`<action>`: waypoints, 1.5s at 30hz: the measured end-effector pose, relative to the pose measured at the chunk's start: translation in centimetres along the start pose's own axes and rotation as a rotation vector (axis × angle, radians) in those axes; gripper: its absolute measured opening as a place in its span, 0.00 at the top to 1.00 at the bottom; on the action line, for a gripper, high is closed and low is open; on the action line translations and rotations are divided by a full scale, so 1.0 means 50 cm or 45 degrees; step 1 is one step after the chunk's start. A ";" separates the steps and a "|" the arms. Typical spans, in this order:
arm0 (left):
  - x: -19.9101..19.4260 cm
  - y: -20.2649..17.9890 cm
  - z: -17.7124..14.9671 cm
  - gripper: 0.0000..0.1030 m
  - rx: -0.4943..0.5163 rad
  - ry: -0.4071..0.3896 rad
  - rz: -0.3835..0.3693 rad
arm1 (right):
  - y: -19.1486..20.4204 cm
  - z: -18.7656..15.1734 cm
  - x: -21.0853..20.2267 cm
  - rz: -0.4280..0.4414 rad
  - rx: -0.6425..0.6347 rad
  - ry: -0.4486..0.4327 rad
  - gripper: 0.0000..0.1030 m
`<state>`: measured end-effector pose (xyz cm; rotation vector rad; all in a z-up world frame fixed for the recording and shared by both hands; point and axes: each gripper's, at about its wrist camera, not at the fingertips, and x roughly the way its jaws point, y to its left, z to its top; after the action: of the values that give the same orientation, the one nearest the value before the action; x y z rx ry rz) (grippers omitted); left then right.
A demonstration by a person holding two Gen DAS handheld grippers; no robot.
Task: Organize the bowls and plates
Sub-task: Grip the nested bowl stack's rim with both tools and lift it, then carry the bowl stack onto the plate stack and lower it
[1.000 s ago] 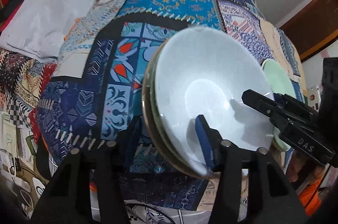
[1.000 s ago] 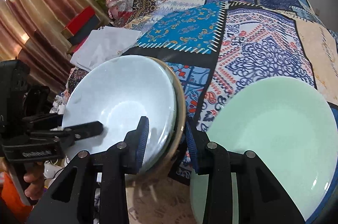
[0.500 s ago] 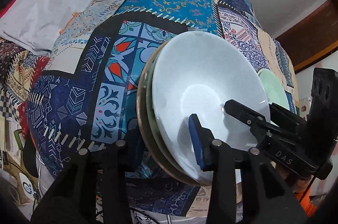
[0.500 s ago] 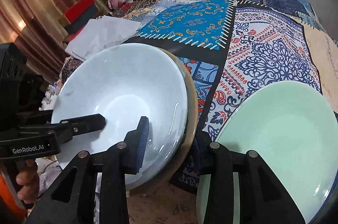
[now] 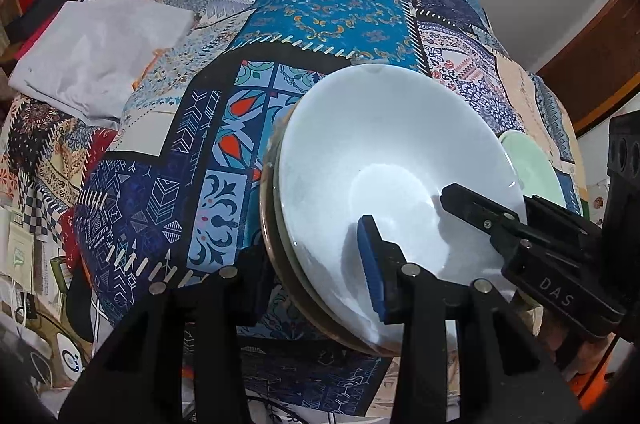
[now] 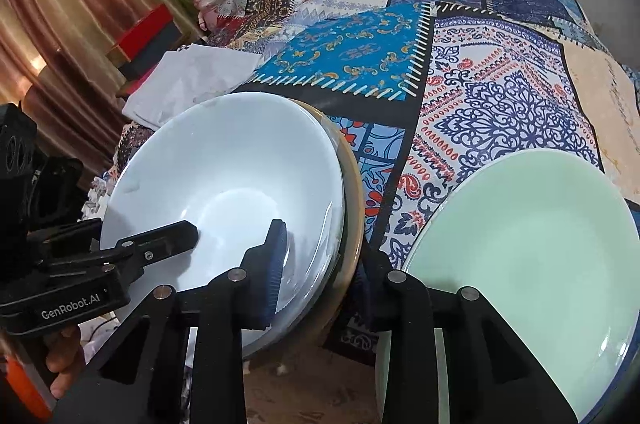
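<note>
A stack of bowls (image 5: 392,151), a white one on top with green and brown rims under it, sits tilted over the patchwork bedspread (image 5: 320,23). My left gripper (image 5: 316,266) straddles its near left rim, one blue pad inside the white bowl and the other finger outside the stack, pressing on it. My right gripper (image 6: 322,264) straddles the opposite rim of the bowl stack (image 6: 224,175), its jaws closing with the rim between them. Each gripper also shows in the other's view, the right gripper (image 5: 480,212) and the left gripper (image 6: 160,244), each with a finger inside the bowl.
A pale green plate (image 6: 520,244) lies on the bedspread just right of the stack, small at the right edge as the green plate (image 5: 532,163). A folded white cloth (image 5: 100,55) lies at the far left. Boxes and a curtain (image 6: 60,23) stand beyond the bed.
The left gripper's fingers have drawn in onto the stack's rim. In the right wrist view the stack has grown larger and come nearer, and the right jaws have narrowed slightly on its rim.
</note>
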<state>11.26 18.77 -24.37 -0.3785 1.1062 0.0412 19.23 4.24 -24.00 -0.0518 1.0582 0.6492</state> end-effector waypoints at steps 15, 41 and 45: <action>-0.045 -0.026 0.011 0.62 0.026 -0.074 0.002 | 0.003 0.013 -0.041 0.010 0.009 -0.081 0.73; -0.113 -0.160 0.029 0.62 0.168 -0.159 -0.082 | -0.057 0.010 -0.183 -0.061 0.078 -0.264 0.73; -0.112 -0.185 0.026 0.62 0.191 -0.158 -0.100 | -0.076 0.001 -0.204 -0.076 0.104 -0.280 0.73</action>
<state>11.85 11.43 -16.36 -0.2811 0.9640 -0.0865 17.95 -3.63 -16.59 0.0576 0.8662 0.5441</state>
